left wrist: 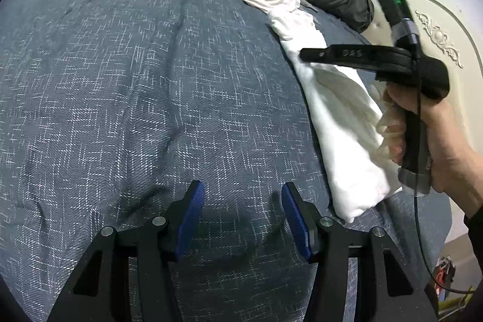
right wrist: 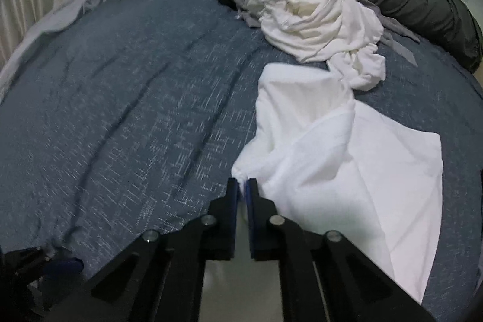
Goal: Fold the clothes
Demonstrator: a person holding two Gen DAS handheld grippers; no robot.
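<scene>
Right gripper (right wrist: 243,186) clamped on limp white cotton garment (right wrist: 347,159), unfolded; left gripper (left wrist: 241,201) agape, empty; rumpled clothes pile (right wrist: 302,5) waits beyond.

Soft, even indoor light, moderately dim. Both fisheye views bend strongly and end in black corners. The white garment (right wrist: 347,159) is overexposed, its folds washed out. The blue bedspread (right wrist: 126,110) smears with motion blur in the right wrist view, casting faint shadows.

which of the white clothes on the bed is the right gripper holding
The smooth white cloth spread nearest the camera; the right gripper pinches its corner. The crumpled white garment lies untouched on the grey pile behind.
</scene>
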